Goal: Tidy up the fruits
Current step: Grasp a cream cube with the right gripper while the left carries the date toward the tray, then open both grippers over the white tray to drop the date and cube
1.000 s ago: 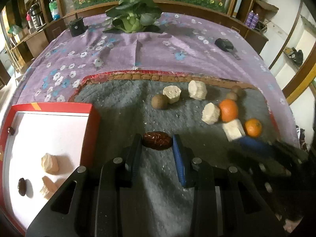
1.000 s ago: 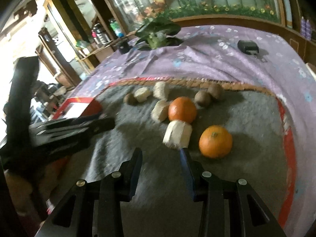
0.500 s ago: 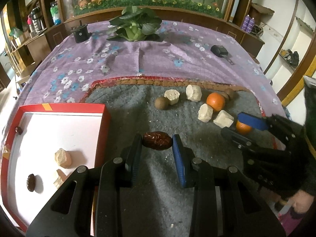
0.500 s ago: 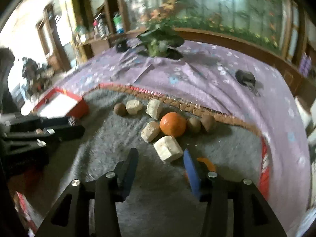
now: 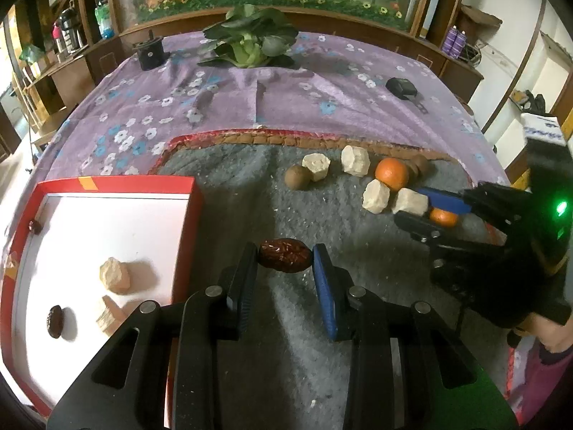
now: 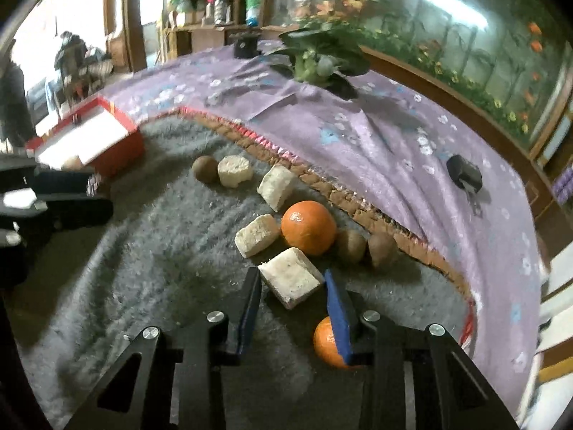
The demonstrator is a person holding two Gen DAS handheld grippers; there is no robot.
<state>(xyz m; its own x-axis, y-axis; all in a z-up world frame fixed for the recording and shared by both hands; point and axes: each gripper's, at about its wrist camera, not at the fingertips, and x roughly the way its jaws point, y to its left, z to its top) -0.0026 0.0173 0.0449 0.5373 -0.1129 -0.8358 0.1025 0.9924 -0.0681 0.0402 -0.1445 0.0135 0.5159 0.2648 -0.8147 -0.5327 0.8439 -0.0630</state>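
My left gripper [image 5: 284, 258] is shut on a dark red date [image 5: 284, 260] and holds it above the grey mat, just right of the red tray [image 5: 186, 215]. The tray holds two pale chunks [image 5: 114, 275] and two dates [image 5: 55, 321]. My right gripper [image 6: 290, 285] is open, its jaws on either side of a pale chunk [image 6: 290, 281] on the mat. An orange [image 6: 308, 227] lies just beyond it and a smaller orange [image 6: 327, 344] sits under the right finger. Brown round fruits [image 6: 205, 168] and more chunks [image 6: 234, 171] lie along the mat's far edge.
A purple flowered cloth [image 5: 286, 100] covers the table beyond the mat. On it stand a leafy green vegetable [image 5: 247, 44], a black cylinder [image 5: 150, 52] and a small black device [image 5: 401, 87]. Cabinets and a flowered glass wall line the back.
My right gripper has moved forward and lower until its open jaws flank the pale chunk. My left gripper has drawn back a little toward the tray, still holding the date.
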